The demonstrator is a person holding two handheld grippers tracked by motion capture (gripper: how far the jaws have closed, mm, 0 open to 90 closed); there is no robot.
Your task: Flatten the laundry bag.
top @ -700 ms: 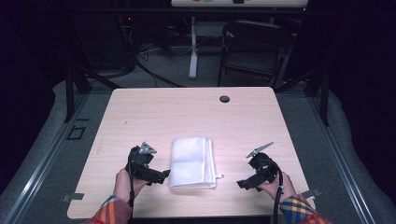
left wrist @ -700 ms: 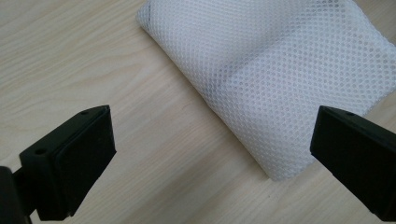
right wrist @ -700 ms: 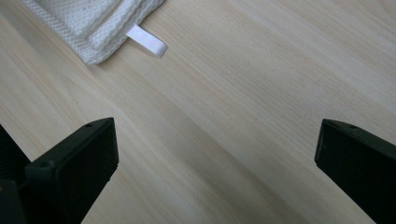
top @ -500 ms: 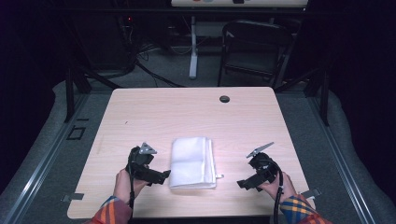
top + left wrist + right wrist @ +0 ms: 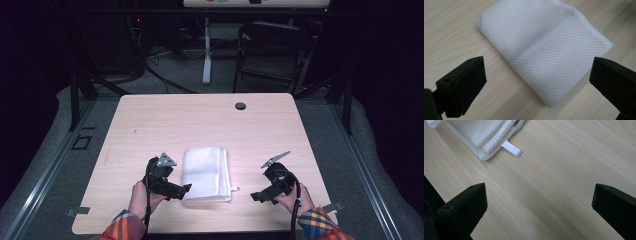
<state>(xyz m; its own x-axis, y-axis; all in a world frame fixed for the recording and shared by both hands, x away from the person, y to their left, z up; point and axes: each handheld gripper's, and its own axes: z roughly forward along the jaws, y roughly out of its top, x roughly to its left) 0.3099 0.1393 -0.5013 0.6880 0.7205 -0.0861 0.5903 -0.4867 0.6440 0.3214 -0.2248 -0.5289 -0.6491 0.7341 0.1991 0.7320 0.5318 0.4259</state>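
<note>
White mesh cloth (image 5: 207, 173) folded on table (image 5: 210, 120), just ahead of left gripper (image 5: 186, 188); right gripper (image 5: 254, 196) well apart beside it. Both wide open, empty. No change since earlier frames; grasp not begun.

We read this as a lab recording bay rather than a home or shop. A single pale wood-laminate table (image 5: 210, 125) with a cable grommet (image 5: 240, 106) stands on grey carpet (image 5: 360, 150), boxed in by dark metal frame rails (image 5: 75, 100). The surroundings are blacked out. Behind the table we note loose cables (image 5: 155, 75) running across the floor, a white stand leg (image 5: 206, 50) and a black folding chair (image 5: 270, 55). Tape marks (image 5: 80, 142) sit on the floor beside the table.
</note>
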